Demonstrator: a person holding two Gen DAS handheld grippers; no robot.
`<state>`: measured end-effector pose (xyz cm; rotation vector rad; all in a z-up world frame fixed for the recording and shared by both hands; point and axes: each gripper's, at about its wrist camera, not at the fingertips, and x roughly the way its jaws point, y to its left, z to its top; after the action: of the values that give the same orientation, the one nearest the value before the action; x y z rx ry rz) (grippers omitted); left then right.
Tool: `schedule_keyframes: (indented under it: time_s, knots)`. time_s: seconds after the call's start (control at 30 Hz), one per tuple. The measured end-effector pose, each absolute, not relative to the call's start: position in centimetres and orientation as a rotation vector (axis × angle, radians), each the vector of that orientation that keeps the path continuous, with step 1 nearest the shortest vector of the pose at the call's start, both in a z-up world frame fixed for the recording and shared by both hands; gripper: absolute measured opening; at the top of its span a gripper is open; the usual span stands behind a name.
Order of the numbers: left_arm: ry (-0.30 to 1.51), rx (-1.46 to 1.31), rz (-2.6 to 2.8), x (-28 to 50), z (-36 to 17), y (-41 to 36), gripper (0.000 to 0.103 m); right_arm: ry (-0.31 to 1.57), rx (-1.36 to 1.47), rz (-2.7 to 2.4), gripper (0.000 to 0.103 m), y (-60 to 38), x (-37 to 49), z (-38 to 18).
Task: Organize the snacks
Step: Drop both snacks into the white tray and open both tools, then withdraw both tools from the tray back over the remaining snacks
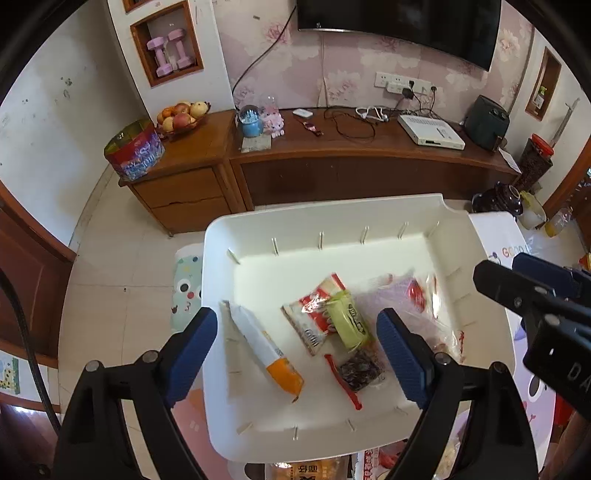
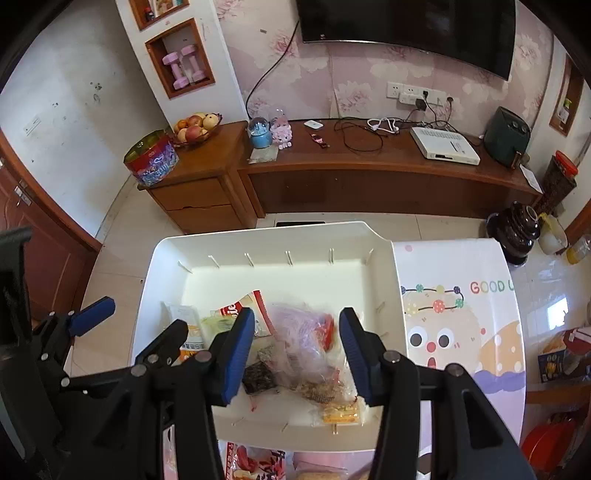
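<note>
Pink floral wallpaper (image 2: 314, 85) is seen behind a long wooden cabinet (image 2: 369, 173). A dark television (image 2: 406, 26) is mounted above. Pale floor tiles (image 2: 122, 236) are lit by daylight.

Bright daylight fills both fisheye views; the white tray (image 1: 369, 218) glares slightly, soft shadows pool inside it, edges bend strongly, and clear wrappers (image 2: 303, 332) blur.

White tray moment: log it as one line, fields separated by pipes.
stage: snacks in white tray | left gripper: open, over green packet | right gripper: open, over clear bag | held: nothing
</note>
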<state>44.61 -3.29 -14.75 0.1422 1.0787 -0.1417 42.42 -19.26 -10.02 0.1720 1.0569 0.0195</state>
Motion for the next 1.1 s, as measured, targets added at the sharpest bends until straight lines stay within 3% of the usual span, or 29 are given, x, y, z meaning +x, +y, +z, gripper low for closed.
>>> schedule_keyframes:
  time_s: [0.5, 1.1]
  knots:
    - [1.107, 0.088, -0.135, 42.5, -14.7, -2.3, 0.087, 1.101, 0.189, 0.030, 0.051, -19.1, 40.8, -10.8]
    - [1.043, 0.070, -0.143, 35.1, -10.6, -2.1, 0.087, 1.056, 0.193, 0.081, 0.051, -19.0, 33.7, -8.1]
